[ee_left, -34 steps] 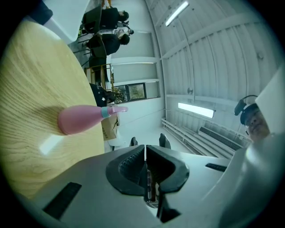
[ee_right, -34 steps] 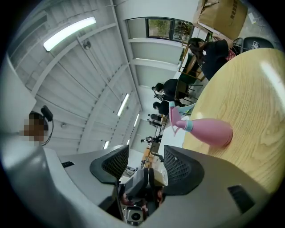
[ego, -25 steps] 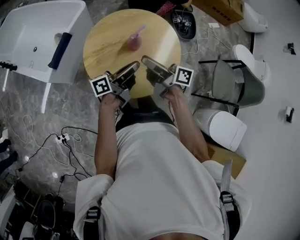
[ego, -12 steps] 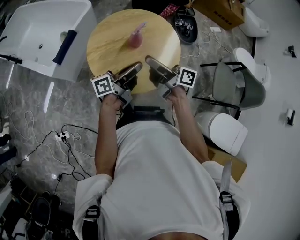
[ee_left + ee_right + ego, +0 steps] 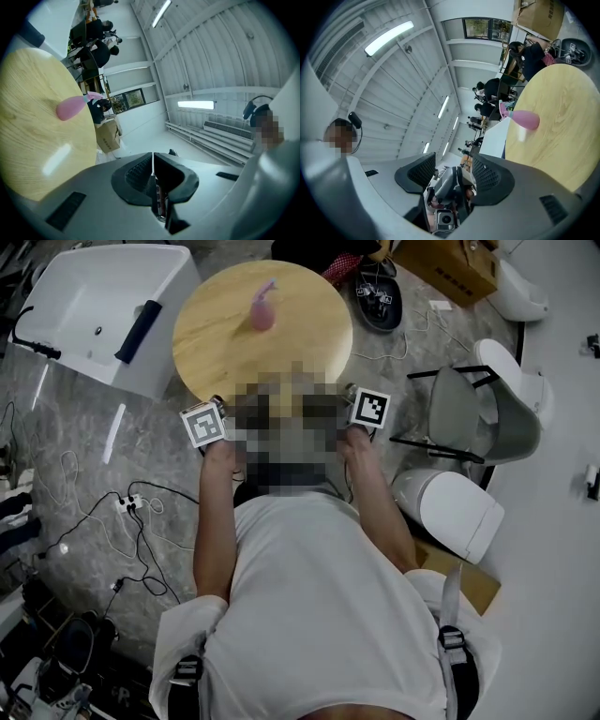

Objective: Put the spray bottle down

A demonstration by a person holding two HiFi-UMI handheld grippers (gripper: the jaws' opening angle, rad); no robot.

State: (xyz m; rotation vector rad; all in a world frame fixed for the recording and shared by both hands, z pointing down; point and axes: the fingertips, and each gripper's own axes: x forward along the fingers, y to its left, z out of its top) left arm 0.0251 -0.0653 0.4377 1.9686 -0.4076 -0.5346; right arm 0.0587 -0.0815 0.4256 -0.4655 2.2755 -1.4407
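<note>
The pink spray bottle (image 5: 260, 307) stands upright on the far half of the round wooden table (image 5: 216, 343), with nothing touching it. It also shows in the left gripper view as the pink bottle (image 5: 70, 107) and in the right gripper view as the pink bottle (image 5: 525, 118). My left gripper (image 5: 153, 164) is shut, pads together, with nothing in it. My right gripper (image 5: 449, 171) stands open with no object gripped. In the head view only their marker cubes (image 5: 203, 424) (image 5: 370, 409) show, at the table's near edge. A blurred patch hides the jaws there.
A white tub (image 5: 94, 315) stands left of the table. A grey chair (image 5: 469, 413) and white ceramic fixtures (image 5: 450, 507) are at the right. Cables (image 5: 131, 512) lie on the floor at the left, and a cardboard box (image 5: 445, 263) sits beyond the table.
Both grippers have drawn back from over the table's near part to its near edge, closer to the person's body. The bottle stays standing on the table.
</note>
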